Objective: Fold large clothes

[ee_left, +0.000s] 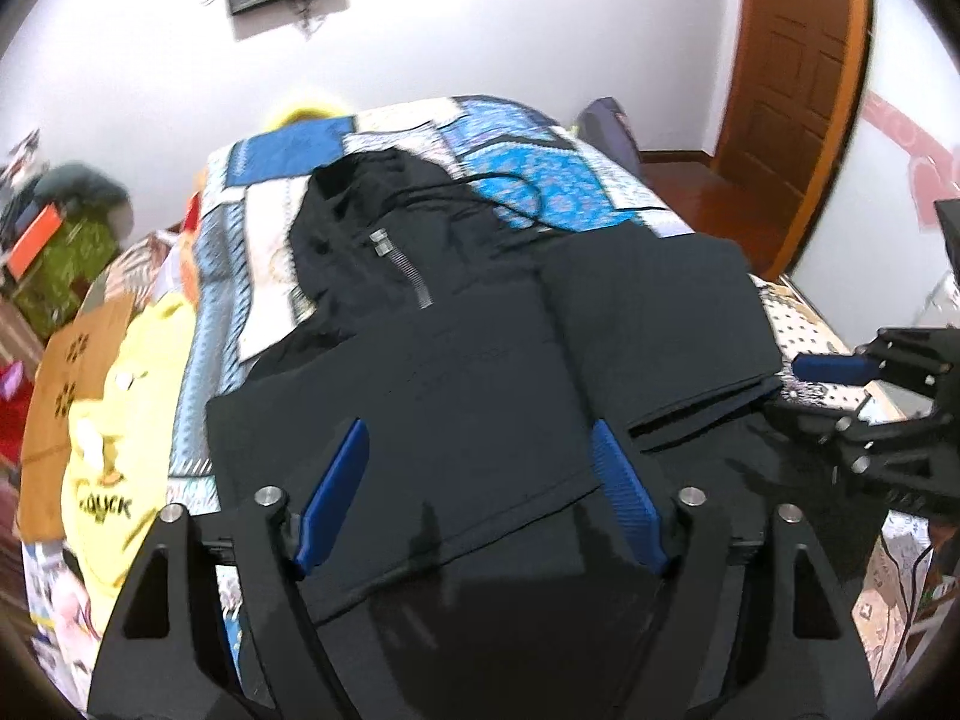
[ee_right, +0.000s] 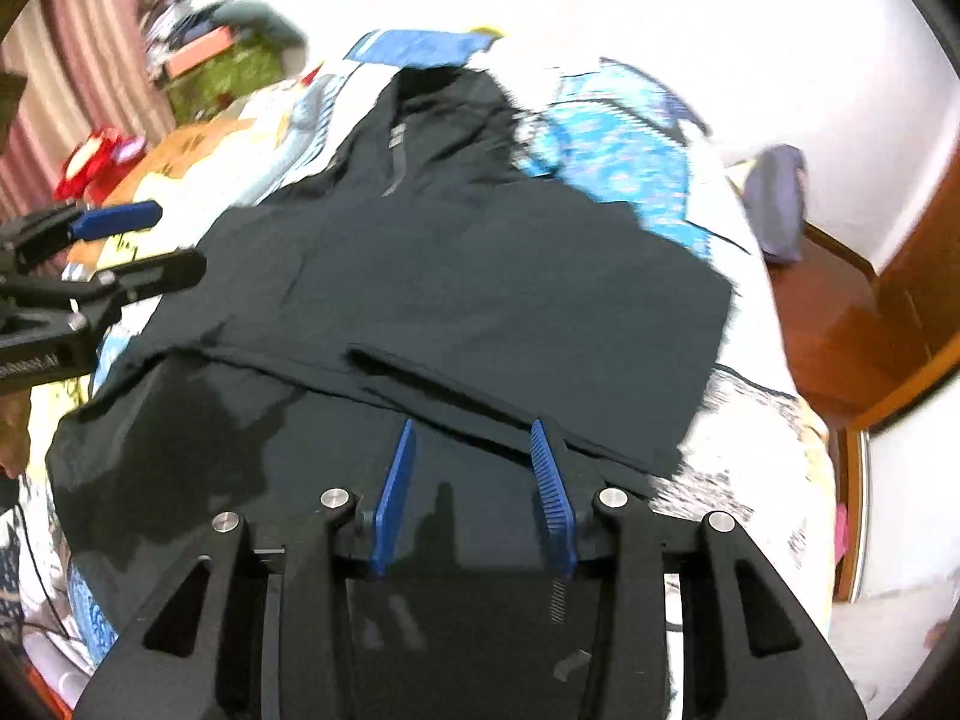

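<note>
A black zip-up hooded jacket (ee_left: 456,360) lies flat on the bed, hood at the far end, zip (ee_left: 408,270) showing. One side is folded in over the body as a flat panel (ee_left: 654,312). My left gripper (ee_left: 480,429) hovers over the jacket's near hem, its blue pads wide apart and holding nothing. My right gripper (ee_right: 474,426) stands over a folded edge of the jacket (ee_right: 480,276), pads apart with only flat cloth seen below the gap. Each gripper shows in the other's view: the right gripper (ee_left: 798,387) at the jacket's right edge, the left gripper (ee_right: 162,243) at its left.
The bed carries a blue and white patchwork quilt (ee_left: 528,180). A yellow printed cloth (ee_left: 114,450) lies at the bed's left side. A wooden door (ee_left: 798,90) and red-brown floor lie to the right; a purple bundle (ee_right: 777,204) sits past the bed's far corner. Clutter fills the far left.
</note>
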A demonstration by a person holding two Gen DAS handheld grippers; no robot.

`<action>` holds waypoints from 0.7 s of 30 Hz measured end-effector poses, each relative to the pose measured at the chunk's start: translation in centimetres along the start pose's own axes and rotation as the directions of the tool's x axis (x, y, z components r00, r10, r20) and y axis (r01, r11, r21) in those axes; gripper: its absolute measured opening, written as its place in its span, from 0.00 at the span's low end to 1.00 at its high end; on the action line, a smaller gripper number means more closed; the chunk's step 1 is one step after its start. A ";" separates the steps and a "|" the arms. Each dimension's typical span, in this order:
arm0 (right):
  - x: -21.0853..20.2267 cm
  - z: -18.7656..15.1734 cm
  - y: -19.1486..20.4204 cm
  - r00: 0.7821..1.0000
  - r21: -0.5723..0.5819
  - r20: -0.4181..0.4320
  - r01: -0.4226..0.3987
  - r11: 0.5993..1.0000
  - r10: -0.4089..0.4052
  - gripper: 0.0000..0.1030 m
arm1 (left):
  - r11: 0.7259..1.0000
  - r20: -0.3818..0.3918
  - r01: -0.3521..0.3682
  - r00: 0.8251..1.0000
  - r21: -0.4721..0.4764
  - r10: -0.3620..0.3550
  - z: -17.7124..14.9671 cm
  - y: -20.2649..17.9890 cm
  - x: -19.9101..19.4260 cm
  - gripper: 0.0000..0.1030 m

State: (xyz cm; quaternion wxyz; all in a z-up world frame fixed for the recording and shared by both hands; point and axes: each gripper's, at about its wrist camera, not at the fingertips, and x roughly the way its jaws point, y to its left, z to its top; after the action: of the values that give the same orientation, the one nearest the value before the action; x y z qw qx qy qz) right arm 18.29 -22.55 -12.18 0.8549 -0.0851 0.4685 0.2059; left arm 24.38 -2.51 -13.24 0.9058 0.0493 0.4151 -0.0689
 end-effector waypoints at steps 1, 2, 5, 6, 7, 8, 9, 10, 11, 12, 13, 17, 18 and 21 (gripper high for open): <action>-0.4 -0.1 -0.6 1.000 0.024 0.010 0.010 1.000 -0.011 0.36 | 1.000 0.008 0.016 1.000 0.015 -0.016 0.4 -0.8 0.1 0.75; -0.7 -0.3 -1.4 0.999 0.051 0.019 0.025 0.998 -0.026 0.36 | 0.999 0.011 0.033 0.999 0.027 -0.033 0.7 -1.5 0.2 0.75; -1.5 -1.1 -3.6 0.996 0.114 0.035 0.082 0.990 -0.086 0.36 | 0.993 0.002 0.073 0.997 0.089 -0.073 1.9 -4.3 1.2 0.76; -1.6 -1.5 -4.2 0.994 0.127 0.040 0.096 0.987 -0.102 0.36 | 0.991 0.001 0.074 0.997 0.115 -0.074 2.2 -5.3 1.5 0.76; -1.7 -1.8 -4.5 0.993 0.139 0.043 0.103 0.985 -0.110 0.36 | 0.987 -0.002 0.075 0.997 0.140 -0.075 2.4 -6.2 1.9 0.75; -1.6 -2.3 -5.1 0.992 0.159 0.042 0.110 0.981 -0.118 0.36 | 0.984 -0.006 0.076 0.997 0.161 -0.076 2.7 -7.0 2.4 0.75; -1.3 -2.7 -5.5 0.993 0.178 0.033 0.110 0.978 -0.118 0.36 | 0.979 -0.012 0.082 0.997 0.187 -0.082 2.8 -8.0 2.9 0.76; -1.0 -3.1 -6.0 0.994 0.194 0.020 0.105 0.975 -0.111 0.36 | 0.972 -0.021 0.092 0.996 0.215 -0.090 3.0 -9.0 3.5 0.76; -0.7 -3.3 -6.2 0.995 0.209 0.007 0.100 0.973 -0.103 0.36 | 0.964 -0.035 0.111 0.994 0.242 -0.105 3.0 -9.9 4.2 0.76; -0.4 -3.7 -6.4 0.995 0.223 -0.004 0.094 0.970 -0.096 0.36 | 0.957 -0.051 0.121 0.992 0.262 -0.111 3.0 -10.4 5.0 0.76; -0.3 -4.0 -6.9 0.996 0.232 -0.011 0.090 0.969 -0.090 0.36 | 0.951 -0.076 0.118 0.992 0.286 -0.100 3.0 -11.0 6.0 0.76; 0.6 -4.6 -7.1 0.997 0.253 -0.028 0.078 0.964 -0.073 0.37 | 0.940 -0.182 0.100 0.982 0.327 -0.042 2.2 -12.0 10.0 0.75; 0.7 -4.8 -7.2 0.997 0.254 -0.032 0.071 0.965 -0.065 0.37 | 0.935 -0.196 0.100 0.980 0.339 -0.034 1.9 -12.0 10.5 0.76; 1.2 -5.5 -7.6 0.998 0.250 -0.050 0.059 0.967 -0.047 0.37 | 0.909 -0.199 0.060 0.980 0.412 0.026 0.8 -12.7 12.0 0.77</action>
State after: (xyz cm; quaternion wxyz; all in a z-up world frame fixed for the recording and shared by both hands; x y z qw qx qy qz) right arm 17.91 -30.96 -16.51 0.8535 0.0068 0.5070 0.1201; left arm 30.64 -16.11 -22.28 0.8274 0.2439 0.4805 -0.1581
